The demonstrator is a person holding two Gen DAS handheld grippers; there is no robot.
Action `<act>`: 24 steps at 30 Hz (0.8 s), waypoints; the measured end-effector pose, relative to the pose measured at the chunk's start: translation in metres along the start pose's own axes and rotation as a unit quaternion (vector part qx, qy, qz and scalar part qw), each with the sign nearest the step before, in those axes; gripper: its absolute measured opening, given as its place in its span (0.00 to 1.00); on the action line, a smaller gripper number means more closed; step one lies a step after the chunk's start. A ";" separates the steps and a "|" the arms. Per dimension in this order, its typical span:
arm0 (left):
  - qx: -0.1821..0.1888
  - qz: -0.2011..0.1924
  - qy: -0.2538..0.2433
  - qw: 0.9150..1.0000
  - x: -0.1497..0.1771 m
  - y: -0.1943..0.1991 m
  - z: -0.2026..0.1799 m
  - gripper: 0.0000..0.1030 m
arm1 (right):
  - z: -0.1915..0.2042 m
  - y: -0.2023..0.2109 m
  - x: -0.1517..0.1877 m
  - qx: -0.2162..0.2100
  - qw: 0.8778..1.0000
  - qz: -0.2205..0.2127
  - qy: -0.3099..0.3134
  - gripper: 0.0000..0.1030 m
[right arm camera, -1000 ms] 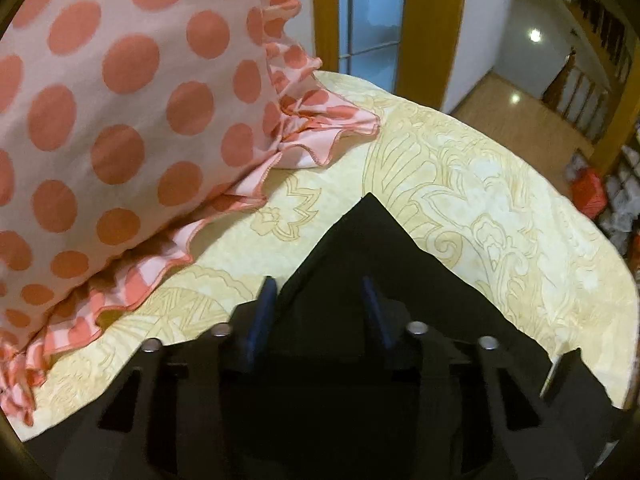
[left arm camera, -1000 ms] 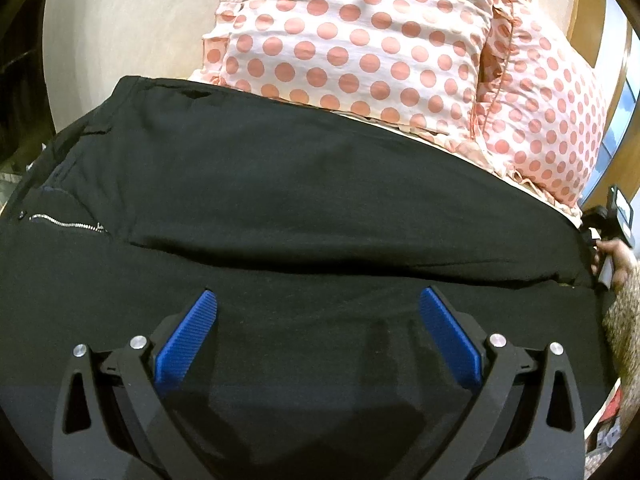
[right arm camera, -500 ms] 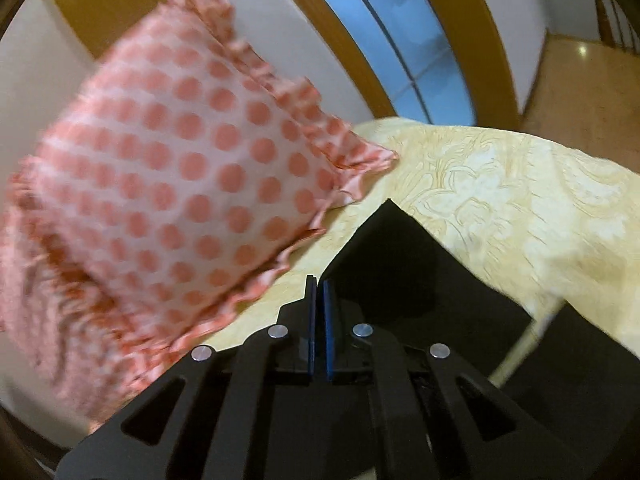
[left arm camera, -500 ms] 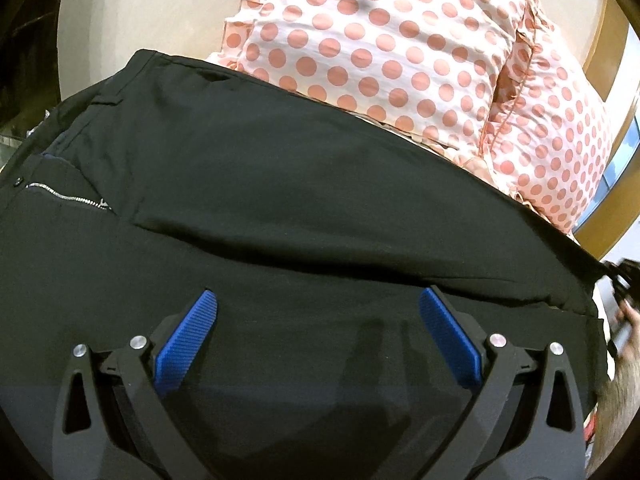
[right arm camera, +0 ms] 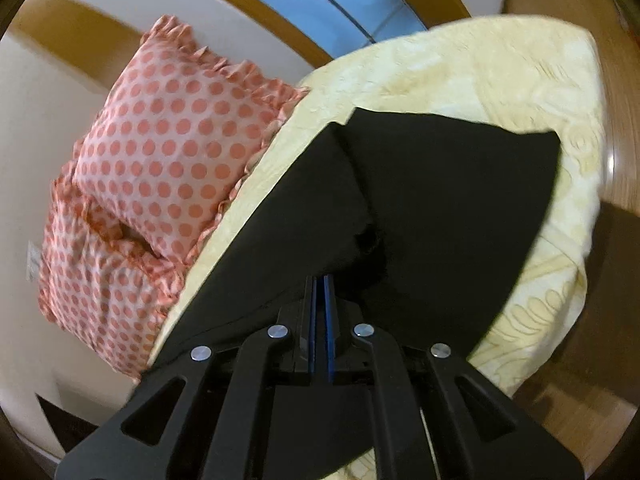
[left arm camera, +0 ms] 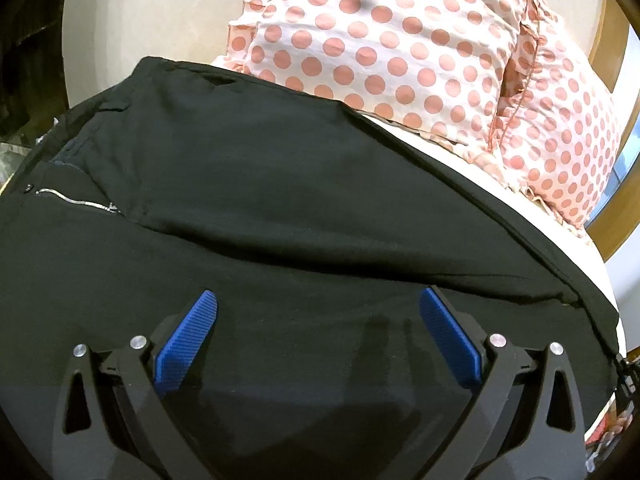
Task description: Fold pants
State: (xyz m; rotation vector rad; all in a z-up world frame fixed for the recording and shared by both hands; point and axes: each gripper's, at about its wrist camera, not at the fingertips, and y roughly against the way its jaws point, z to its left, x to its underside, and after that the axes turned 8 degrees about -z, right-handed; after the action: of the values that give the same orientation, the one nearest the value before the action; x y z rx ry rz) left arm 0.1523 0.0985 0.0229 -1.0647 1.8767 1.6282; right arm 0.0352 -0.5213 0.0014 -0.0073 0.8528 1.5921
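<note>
The black pants [left arm camera: 280,184] lie across the bed, folded lengthwise with one leg over the other; a silver zipper [left arm camera: 76,200] shows at the left. My left gripper [left arm camera: 318,300] is open, its blue pads [left arm camera: 188,340] just above the near pant fabric, holding nothing. My right gripper [right arm camera: 320,280] is shut on the hem end of the pants [right arm camera: 440,200] and holds it lifted above the bed, so the two leg ends hang from it.
Two pink polka-dot pillows [left arm camera: 400,40] [right arm camera: 172,152] lie against the wall behind the pants. The cream patterned bedspread [right arm camera: 540,80] shows around the leg ends. A wood-framed window [right arm camera: 320,0] and wooden floor [right arm camera: 600,240] lie beyond the bed's edge.
My right gripper closed on the pant-leg end and lifted it up and back, so its view now looks down on the bed. My left gripper stayed open and shifted slightly over the fabric.
</note>
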 end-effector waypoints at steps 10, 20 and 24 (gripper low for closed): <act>-0.012 0.001 -0.011 1.000 0.000 0.000 -0.002 0.98 | 0.007 -0.010 -0.002 -0.013 1.000 -0.011 -0.016 0.46; -0.027 0.004 -0.035 0.999 -0.001 -0.002 -0.009 0.98 | 0.012 -0.022 0.005 0.027 0.999 0.003 -0.025 0.33; -0.026 0.000 -0.032 0.999 0.000 0.000 -0.007 0.98 | 0.011 -0.037 0.000 0.021 0.999 -0.019 -0.031 0.17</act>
State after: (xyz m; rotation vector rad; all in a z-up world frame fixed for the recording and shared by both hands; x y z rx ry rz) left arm 0.1532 0.0916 0.0250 -1.0222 1.8027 1.6984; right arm 0.0717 -0.5171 -0.0099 0.0547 0.8330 1.5318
